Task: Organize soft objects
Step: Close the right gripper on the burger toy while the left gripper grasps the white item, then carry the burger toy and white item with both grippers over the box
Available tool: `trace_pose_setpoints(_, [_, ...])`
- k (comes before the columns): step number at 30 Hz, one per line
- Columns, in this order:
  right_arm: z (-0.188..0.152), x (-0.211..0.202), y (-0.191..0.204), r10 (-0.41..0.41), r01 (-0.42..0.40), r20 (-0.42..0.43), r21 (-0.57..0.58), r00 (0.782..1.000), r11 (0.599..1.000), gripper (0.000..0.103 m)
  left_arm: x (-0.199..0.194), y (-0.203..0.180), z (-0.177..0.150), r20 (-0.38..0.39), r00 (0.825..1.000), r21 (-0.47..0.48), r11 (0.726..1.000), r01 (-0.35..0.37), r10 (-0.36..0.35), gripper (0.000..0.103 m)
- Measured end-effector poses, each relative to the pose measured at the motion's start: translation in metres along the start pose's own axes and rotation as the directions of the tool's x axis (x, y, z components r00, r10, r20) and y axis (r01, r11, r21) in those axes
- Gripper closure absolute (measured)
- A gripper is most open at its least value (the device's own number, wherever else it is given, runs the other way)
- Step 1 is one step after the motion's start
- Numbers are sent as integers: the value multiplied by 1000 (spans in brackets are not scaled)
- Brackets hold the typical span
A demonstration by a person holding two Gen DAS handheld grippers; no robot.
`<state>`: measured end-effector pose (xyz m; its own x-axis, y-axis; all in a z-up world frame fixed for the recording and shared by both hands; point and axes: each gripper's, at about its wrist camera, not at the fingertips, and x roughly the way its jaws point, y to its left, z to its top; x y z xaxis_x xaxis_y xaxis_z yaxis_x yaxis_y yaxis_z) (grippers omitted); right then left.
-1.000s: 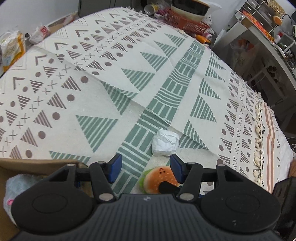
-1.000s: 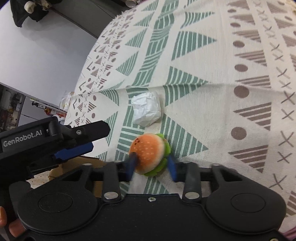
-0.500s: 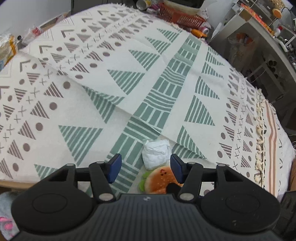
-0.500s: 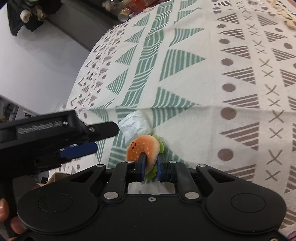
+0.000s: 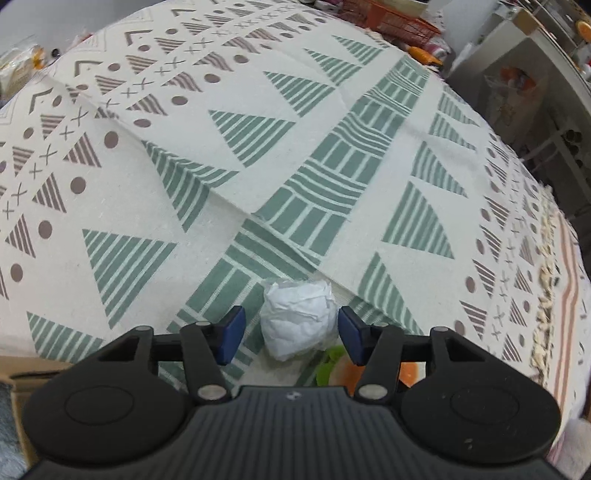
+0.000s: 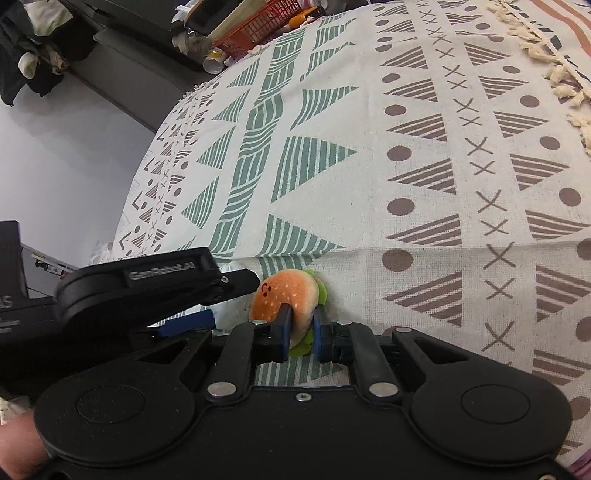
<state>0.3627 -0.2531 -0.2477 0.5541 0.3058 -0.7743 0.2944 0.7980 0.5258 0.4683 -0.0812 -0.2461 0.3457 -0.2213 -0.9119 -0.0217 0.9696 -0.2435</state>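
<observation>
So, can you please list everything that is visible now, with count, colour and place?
burger plush toy: 1, orange with green, in right gripper
paper ball: 1, white, on cloth between left gripper's fingers
cloth: 1, cream, green and brown pattern, covering surface
basket: 1, orange-red, far edge
cardboard box: 1, brown, lower left
left gripper: 1, black, blue pads, open
right gripper: 1, black, shut on toy
hand: 1, lower left

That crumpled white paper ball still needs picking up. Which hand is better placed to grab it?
The left. The left gripper is open with the paper ball sitting between its fingers. The right gripper is already shut on the burger toy, so it isn't free.
</observation>
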Motion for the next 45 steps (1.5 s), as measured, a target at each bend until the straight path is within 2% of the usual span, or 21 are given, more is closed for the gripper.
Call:
trace_pose_setpoints(2, [0, 0, -1, 3, -3, 2, -1, 1000, 1000, 91, 0, 1, -1, 18, 1000, -7, 1000, -18, 19, 58])
trace_pose_setpoints(4, [1, 1, 0, 10, -10, 4, -4, 1000, 1000, 91, -4, 1, -2, 42, 999, -7, 999, -31, 32, 59])
trace_pose_setpoints(19, [0, -36, 10, 99, -95, 62, -54, 993, 994, 92, -68, 4, -16, 149, 987, -25, 998, -64, 67, 59])
trace_pose_setpoints(35, [-13, -89, 34, 202, -180, 134, -163, 970, 970, 92, -147, 13, -48, 251, 966, -40, 997, -59, 68, 59])
trace_pose_setpoints(45, [-21, -108, 47, 249, -217, 146, -207, 957, 954, 92, -183, 31, -70, 271, 960, -61, 996, -60, 74, 59])
